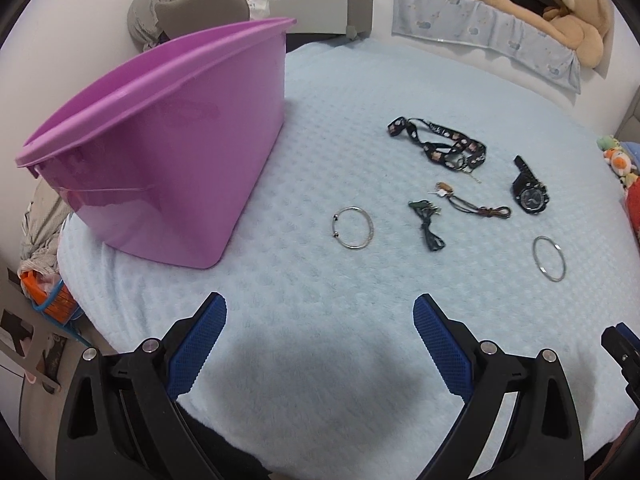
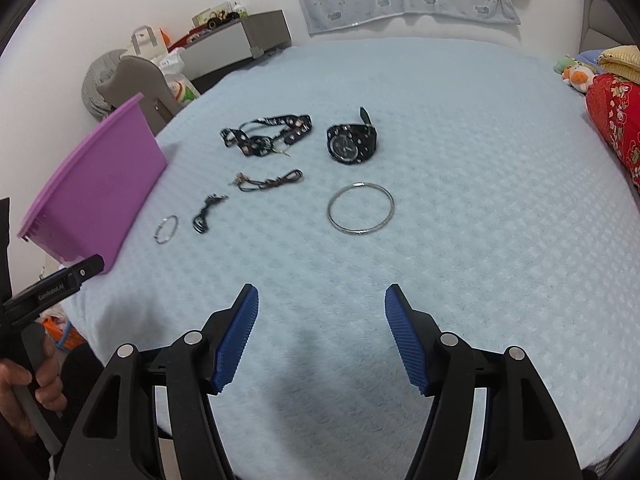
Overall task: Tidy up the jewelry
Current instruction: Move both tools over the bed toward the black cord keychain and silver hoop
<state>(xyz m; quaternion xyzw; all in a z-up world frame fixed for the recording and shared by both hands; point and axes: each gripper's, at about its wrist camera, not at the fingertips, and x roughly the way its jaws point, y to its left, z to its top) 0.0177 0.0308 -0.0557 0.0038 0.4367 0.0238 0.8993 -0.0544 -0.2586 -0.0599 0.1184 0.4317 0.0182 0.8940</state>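
Observation:
Jewelry lies on a light blue blanket [image 1: 320,120]. A silver open bangle [image 1: 353,227] lies nearest the purple tub [image 1: 160,152]. Beside it are a dark green cord [image 1: 428,224], a brown cord necklace [image 1: 472,202], a black patterned strap [image 1: 440,146], a black watch [image 1: 530,194] and a plain silver bangle [image 1: 549,258]. My left gripper [image 1: 320,312] is open and empty, short of the open bangle. My right gripper [image 2: 321,300] is open and empty, short of the plain bangle [image 2: 361,208]. The watch [image 2: 352,142], strap [image 2: 266,136], cords [image 2: 268,181] and tub [image 2: 100,184] also show there.
The blanket covers a bed; its left edge drops off beside the tub. A teddy bear [image 1: 576,20] and a blue cloth sit at the back wall. Red bedding and soft toys [image 2: 612,112] lie at the right. A grey cabinet [image 1: 320,12] stands behind.

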